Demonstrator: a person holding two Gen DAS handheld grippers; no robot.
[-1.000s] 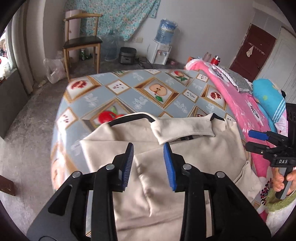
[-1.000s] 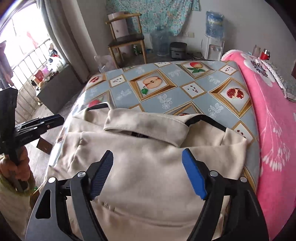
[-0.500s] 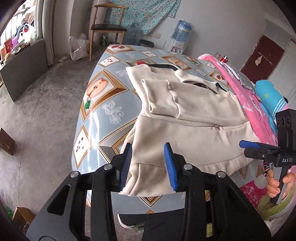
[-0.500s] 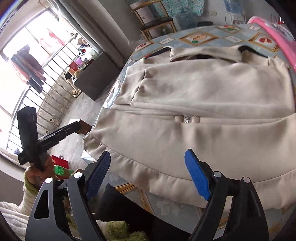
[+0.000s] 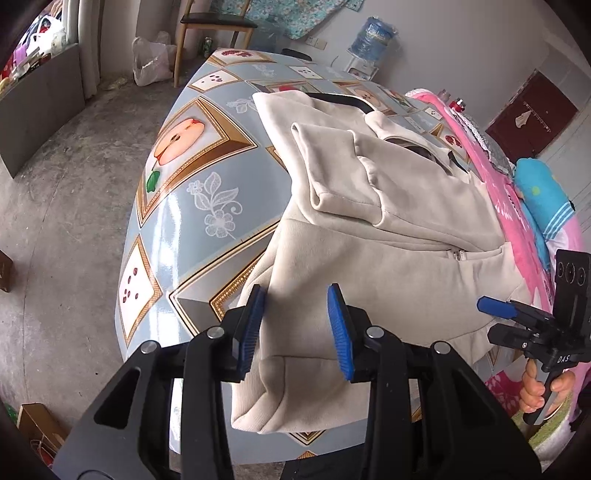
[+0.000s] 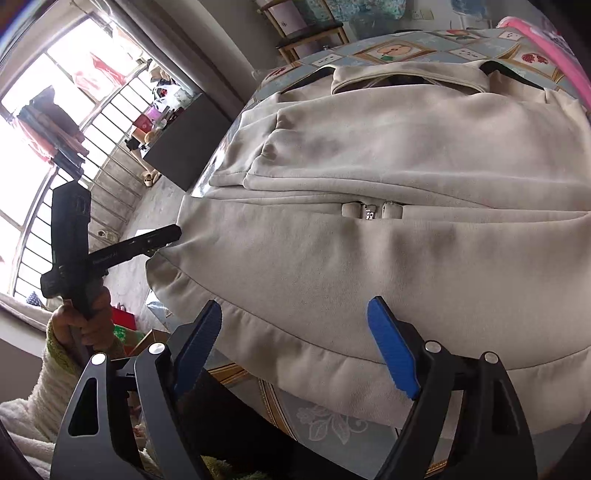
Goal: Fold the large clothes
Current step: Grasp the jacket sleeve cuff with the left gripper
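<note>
A beige zip jacket (image 5: 388, 266) lies flat on the fruit-patterned tablecloth (image 5: 207, 192), collar at the far end, sleeves folded across the chest. Its zipper pull (image 6: 369, 214) sits mid-body. My left gripper (image 5: 297, 326) hovers over the near left corner of the hem, blue pads apart, cloth showing beneath the gap and not pinched. My right gripper (image 6: 295, 332) stands wide open just above the near hem (image 6: 295, 339), towards the jacket's right half. Each gripper also shows in the other's view: the right gripper (image 5: 493, 319) by the right hem, the left gripper (image 6: 166, 236) at the left edge.
A pink blanket (image 5: 513, 206) and a blue pillow (image 5: 543, 184) border the table on the right. On the floor beyond stand a wooden chair (image 5: 214, 22), a plastic bag (image 5: 151, 62) and a water dispenser (image 5: 373, 37). A dark cabinet (image 6: 184, 140) and window railing lie left.
Both grippers have drawn back from the collar end to the near hem and sunk lower towards it. The jacket lies as before; jaw openings look the same.
</note>
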